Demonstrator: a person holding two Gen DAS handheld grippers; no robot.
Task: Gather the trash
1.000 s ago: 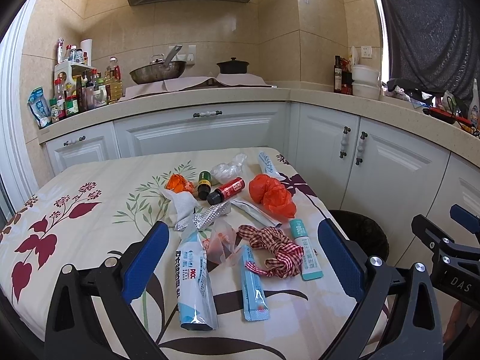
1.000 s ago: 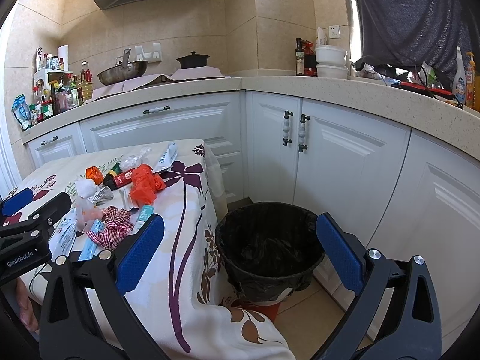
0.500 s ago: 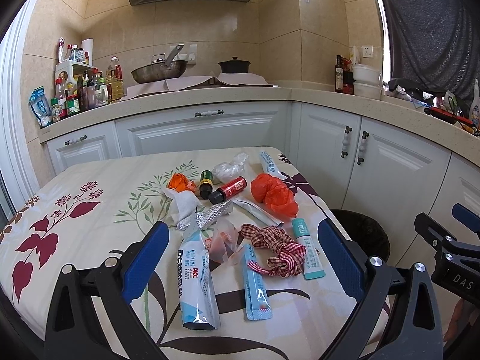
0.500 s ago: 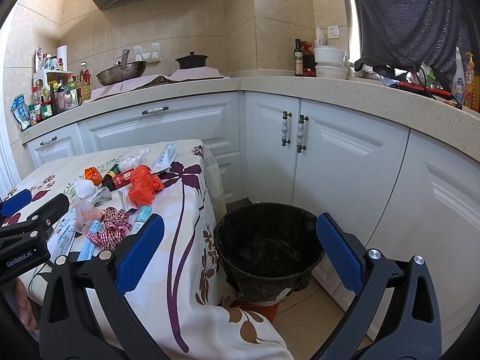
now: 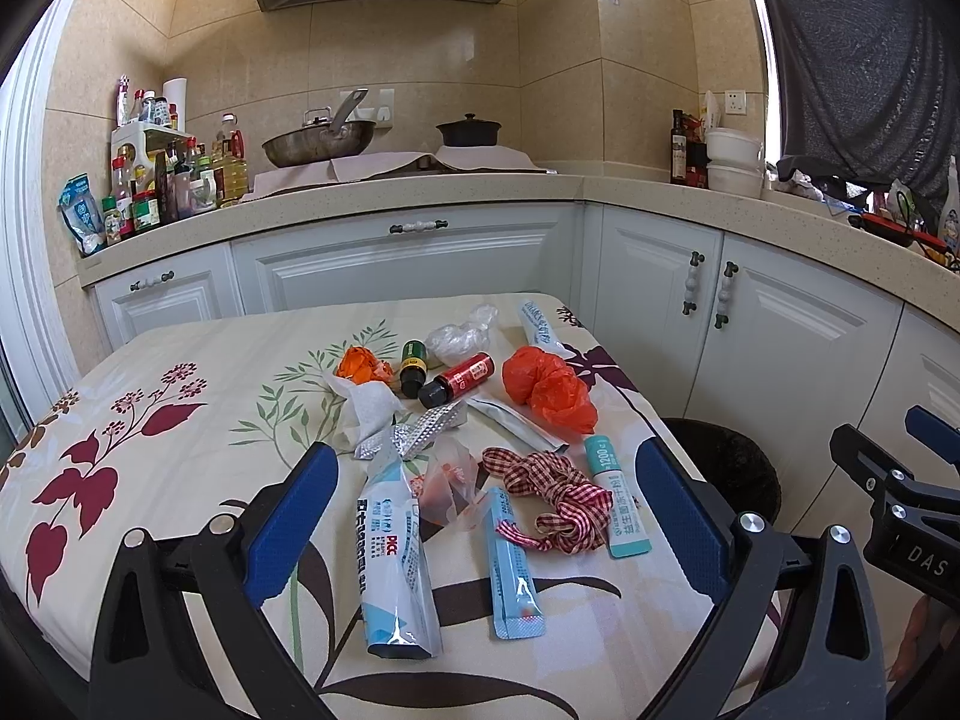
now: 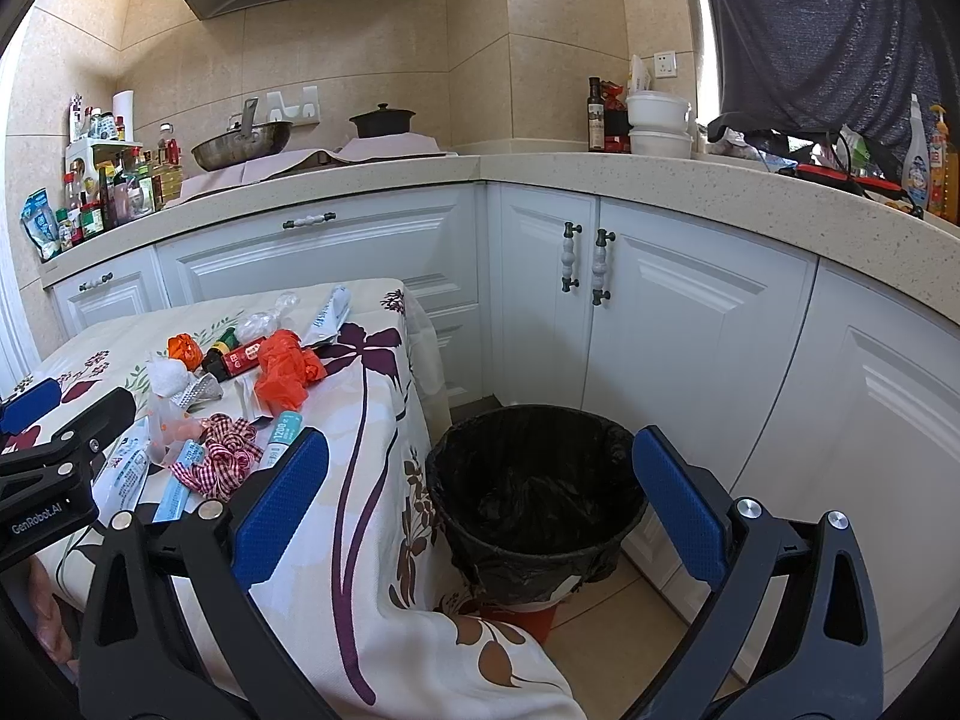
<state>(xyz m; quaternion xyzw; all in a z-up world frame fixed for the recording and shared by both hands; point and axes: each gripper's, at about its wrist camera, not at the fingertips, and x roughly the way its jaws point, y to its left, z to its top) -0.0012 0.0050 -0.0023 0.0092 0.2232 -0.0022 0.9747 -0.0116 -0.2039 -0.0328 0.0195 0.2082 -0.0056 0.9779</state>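
A: Two claws are up, and both are wide open with nothing in them. Has anything changed since a second ago?

B: Almost nothing. The left claw [image 5: 483,519] sits a tiny bit lower and closer to the pile than before. No trash has moved, so I think the picking up has not started yet.

A: Where is the trash?

B: It lies on the worktop [image 5: 180,396] with the flower cloth. The checked ribbon [image 5: 549,495] and a blue sachet [image 5: 513,564] lie right between the left claw's blue pads. The big white-and-blue pouch [image 5: 390,558] is just beside its left pad. The orange plastic bag [image 5: 549,387] is farther back.

A: And the bin?

B: The black trash bin [image 6: 534,492] stands on the floor beside the worktop. The right claw [image 6: 480,504] hangs over it, well apart from the trash pile.
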